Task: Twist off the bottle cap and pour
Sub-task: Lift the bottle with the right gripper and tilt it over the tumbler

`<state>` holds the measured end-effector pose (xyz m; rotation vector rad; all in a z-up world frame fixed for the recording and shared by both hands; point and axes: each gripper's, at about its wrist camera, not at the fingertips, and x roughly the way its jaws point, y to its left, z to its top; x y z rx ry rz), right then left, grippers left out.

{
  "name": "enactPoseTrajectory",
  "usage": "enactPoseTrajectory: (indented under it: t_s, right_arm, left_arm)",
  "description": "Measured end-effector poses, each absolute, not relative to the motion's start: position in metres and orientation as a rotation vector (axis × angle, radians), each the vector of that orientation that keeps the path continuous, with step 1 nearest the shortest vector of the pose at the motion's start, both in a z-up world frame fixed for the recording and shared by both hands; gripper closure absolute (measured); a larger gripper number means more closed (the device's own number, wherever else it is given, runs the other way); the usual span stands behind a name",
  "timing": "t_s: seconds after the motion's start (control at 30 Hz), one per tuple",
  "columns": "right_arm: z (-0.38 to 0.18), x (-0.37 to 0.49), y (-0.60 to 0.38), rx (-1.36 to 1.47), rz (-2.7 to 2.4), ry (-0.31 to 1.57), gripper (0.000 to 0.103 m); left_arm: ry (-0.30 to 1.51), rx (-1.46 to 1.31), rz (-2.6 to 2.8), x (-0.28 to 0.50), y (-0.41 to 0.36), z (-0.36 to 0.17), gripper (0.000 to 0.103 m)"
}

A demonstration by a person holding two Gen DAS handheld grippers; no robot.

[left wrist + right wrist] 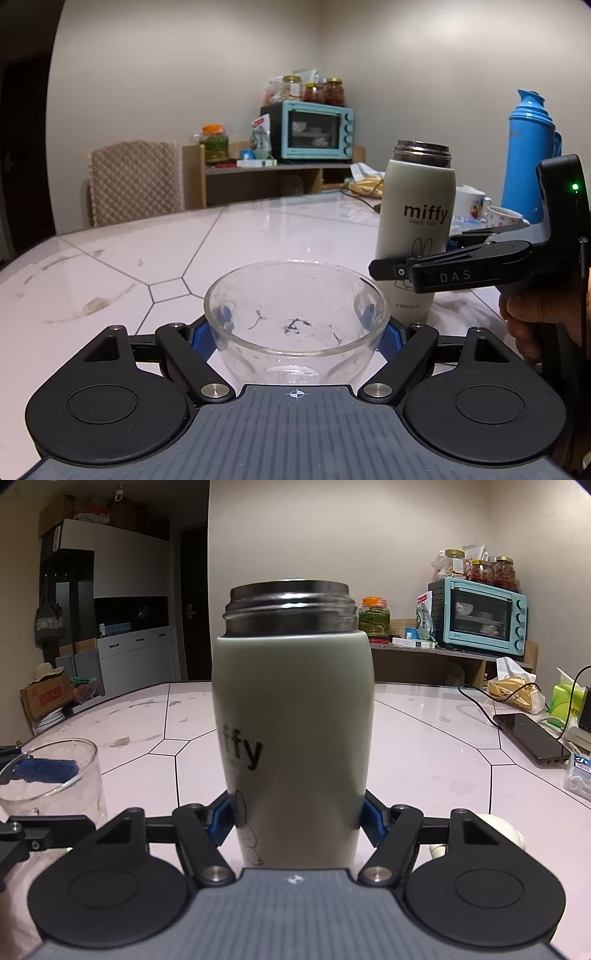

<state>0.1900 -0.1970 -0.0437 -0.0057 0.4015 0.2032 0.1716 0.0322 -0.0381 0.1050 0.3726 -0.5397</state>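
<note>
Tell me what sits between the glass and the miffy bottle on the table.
Nothing stands there. In the right wrist view, only bare table separates the glass from the miffy bottle; the left wrist view shows the same gap.

Your left matte-black two-finger gripper [297, 330] has round black pivot discs, silver screws, blue ribbed finger pads [202, 341] and a grey ribbed deck. Your right matte-black gripper [295, 821] matches; its side reads "DAS", a green LED glows, and your bare hand [524, 325] shows.

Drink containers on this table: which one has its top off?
The pale green miffy bottle, its bare metal threaded neck showing, held by the right tool. The blue thermos behind it is capped.
</note>
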Motion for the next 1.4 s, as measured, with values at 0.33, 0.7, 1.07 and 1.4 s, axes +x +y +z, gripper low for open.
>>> enactPoseTrajectory:
  t_s: [0.33,0.7,1.07,1.4]
  right_arm:
    - [-0.040,0.188,-0.190,-0.078,0.238,0.377,0.033]
    - [-0.031,0.183,-0.170,-0.255,0.284,0.322,0.033]
    - [-0.029,0.175,-0.150,-0.439,0.299,0.263,0.033]
    - [-0.033,0.162,-0.129,-0.576,0.320,0.218,0.033]
  left_arm:
    - [0.375,0.101,-0.557,0.173,0.036,-0.038,0.017]
    - [0.377,0.100,-0.555,0.172,0.033,-0.038,0.017]
    - [0.378,0.097,-0.554,0.170,0.035,-0.041,0.017]
    - [0.382,0.096,-0.553,0.168,0.034,-0.040,0.017]
